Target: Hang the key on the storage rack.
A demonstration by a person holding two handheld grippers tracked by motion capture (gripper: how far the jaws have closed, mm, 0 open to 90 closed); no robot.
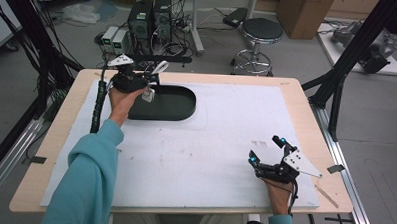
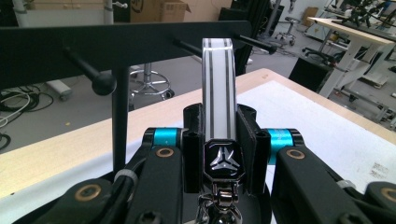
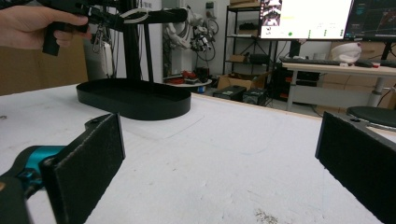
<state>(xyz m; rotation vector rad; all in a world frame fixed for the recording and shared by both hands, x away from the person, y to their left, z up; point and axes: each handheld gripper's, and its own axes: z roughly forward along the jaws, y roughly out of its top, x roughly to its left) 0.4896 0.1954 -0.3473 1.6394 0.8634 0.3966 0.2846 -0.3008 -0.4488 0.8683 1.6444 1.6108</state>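
Note:
A black rack stands on an oval black base [image 1: 172, 103], with a post [image 2: 120, 116] and a crossbar [image 2: 116, 39] that carries ball-tipped pegs [image 2: 103, 83]. My left gripper [image 1: 152, 82] is raised at the rack's left end and shut on a white strap with grey stripes [image 2: 218, 84]. The strap stands up between the jaws, just short of the crossbar. Its metal clasp [image 2: 222, 161] hangs below them, with a small white tag [image 1: 148, 94] dangling over the base. My right gripper [image 1: 265, 149] rests low at the table's front right, open, with nothing between its pads [image 3: 88, 158].
A white mat [image 1: 210, 142] covers most of the wooden table [image 1: 50, 152]. Beyond the far edge are a round stool [image 1: 259, 31], computer towers [image 1: 150, 15] and cables on the floor. Black frame legs [image 1: 337, 82] stand at the table's right.

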